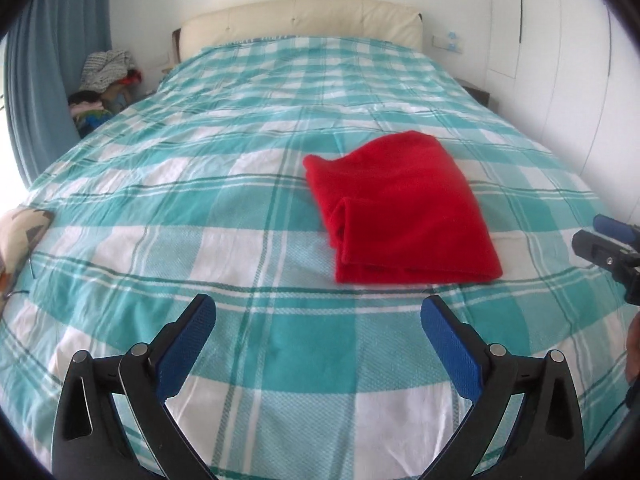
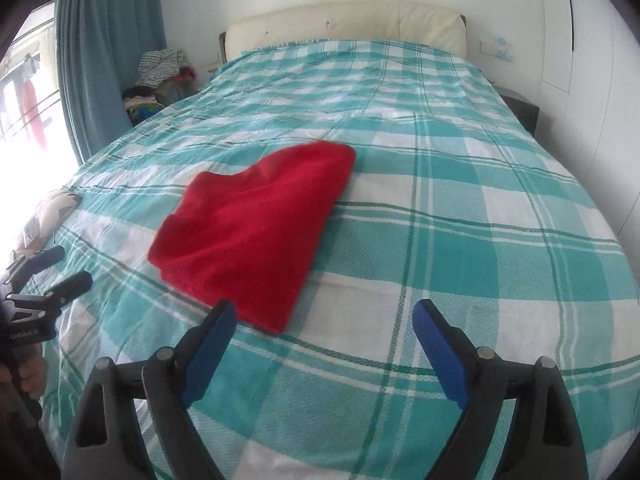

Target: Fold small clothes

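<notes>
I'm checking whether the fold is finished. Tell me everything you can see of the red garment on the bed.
The red garment is plain bright red, of soft, fleecy-looking fabric, with no print showing. It lies folded into a compact, roughly rectangular bundle, with layered edges stacked along its near side and a fold ridge on its left face. It rests flat on the teal-and-white checked bedspread, in the near half of the bed. Only the bedspread touches it: the left tongs and right tongs are both open and off it.

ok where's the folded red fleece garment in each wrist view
Left wrist: folded red fleece garment lies right of centre, beyond the open left gripper.
Right wrist: it lies left of centre, beyond the open right gripper.
Shared landmark: cream padded headboard.
</notes>
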Tool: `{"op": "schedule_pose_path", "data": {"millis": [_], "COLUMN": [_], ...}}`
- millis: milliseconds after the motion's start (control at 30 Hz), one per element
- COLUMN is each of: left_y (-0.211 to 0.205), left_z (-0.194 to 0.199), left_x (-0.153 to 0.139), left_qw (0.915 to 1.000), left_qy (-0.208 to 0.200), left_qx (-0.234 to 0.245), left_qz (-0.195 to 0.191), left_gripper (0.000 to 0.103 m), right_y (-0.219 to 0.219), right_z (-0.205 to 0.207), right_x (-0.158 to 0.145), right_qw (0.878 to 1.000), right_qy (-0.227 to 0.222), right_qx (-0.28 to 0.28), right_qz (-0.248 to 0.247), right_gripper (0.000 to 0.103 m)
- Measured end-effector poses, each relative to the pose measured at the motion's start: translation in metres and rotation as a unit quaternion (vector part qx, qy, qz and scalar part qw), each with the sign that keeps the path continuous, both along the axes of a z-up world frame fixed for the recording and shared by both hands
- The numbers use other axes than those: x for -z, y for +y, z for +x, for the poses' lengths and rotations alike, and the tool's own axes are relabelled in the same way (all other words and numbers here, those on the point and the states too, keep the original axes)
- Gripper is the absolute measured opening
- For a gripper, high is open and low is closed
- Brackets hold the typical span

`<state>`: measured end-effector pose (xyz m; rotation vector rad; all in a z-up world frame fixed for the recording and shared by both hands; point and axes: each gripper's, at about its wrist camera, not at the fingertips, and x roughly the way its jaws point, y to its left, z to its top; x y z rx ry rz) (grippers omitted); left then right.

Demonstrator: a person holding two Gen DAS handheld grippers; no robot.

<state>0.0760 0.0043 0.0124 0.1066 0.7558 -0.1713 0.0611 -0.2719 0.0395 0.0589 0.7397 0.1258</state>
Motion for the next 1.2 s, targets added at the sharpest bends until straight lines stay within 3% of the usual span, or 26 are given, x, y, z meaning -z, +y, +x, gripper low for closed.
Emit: {"op": "schedule_pose_path", "data": {"millis": [133, 300, 467, 667, 933, 1200], "left_y": [-0.011, -0.015, -0.014, -0.008, -0.012, -0.018], "left_z": [-0.008, -0.01, -0.003, 0.002, -0.009, -0.014], "left_x": [0.022, 0.031, 0.038, 0.042, 0.025, 0.019], "left_qw": [0.9984, 0.9978, 0.9962, 0.9942, 0.9959, 0.9964], "left_qy": [0.008, 0.037, 0.059, 0.074, 0.027, 0.01], "left_qx": [-0.028, -0.034, -0.048, -0.06, -0.053, -0.04], "left_qz": [0.049, 0.042, 0.043, 0.05, 0.068, 0.074], "left_gripper": [0.103, 0.103, 0.103, 0.103, 0.103, 0.103], "right_y": [0.021, 0.037, 0.03, 0.046, 0.055, 0.052], "right_z": [-0.026, -0.024, -0.019, -0.022, -0.027, -0.03], "right_x": [0.004, 0.034, 0.04, 0.044, 0.039, 0.026], "right_qw": [1.0, 0.999, 1.0, 0.999, 0.998, 0.996], "right_qy": [-0.024, 0.01, 0.021, 0.029, 0.023, -0.002], "right_qx": [0.002, -0.019, -0.009, -0.038, -0.048, -0.04], "right_qz": [0.004, -0.044, -0.011, -0.019, -0.042, -0.074], "right_gripper": [0.103, 0.103, 0.103, 0.103, 0.103, 0.103]}}
